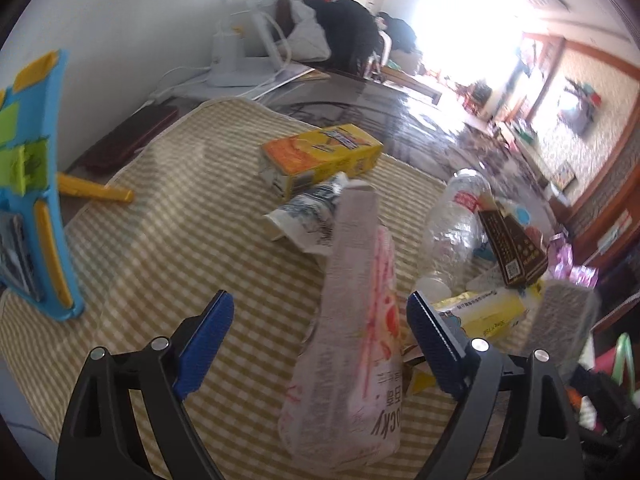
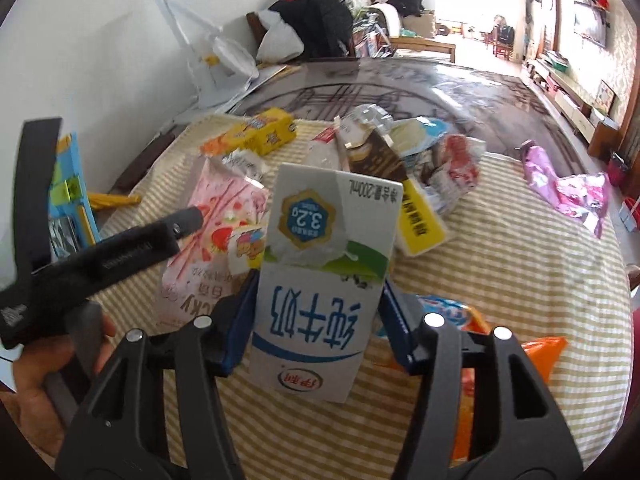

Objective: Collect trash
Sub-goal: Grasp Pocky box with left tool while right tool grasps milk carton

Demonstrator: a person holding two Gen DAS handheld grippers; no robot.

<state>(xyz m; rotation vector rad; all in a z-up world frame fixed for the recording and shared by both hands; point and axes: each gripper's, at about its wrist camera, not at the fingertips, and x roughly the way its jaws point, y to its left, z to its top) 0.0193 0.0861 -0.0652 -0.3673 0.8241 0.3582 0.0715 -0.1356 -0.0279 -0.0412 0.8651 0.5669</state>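
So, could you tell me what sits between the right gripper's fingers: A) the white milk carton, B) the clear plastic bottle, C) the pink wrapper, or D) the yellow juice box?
A: in the right wrist view, the right gripper has its blue pads against both sides of the white milk carton.

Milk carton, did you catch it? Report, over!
Right gripper fingers squeezing white milk carton. Left gripper open around pink snack wrapper, not pinching. More trash piled behind, over.

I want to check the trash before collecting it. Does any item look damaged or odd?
Yes. The clear plastic bottle lies crushed on the checked cloth, and the milk carton between the right tool pads has a torn-open top.
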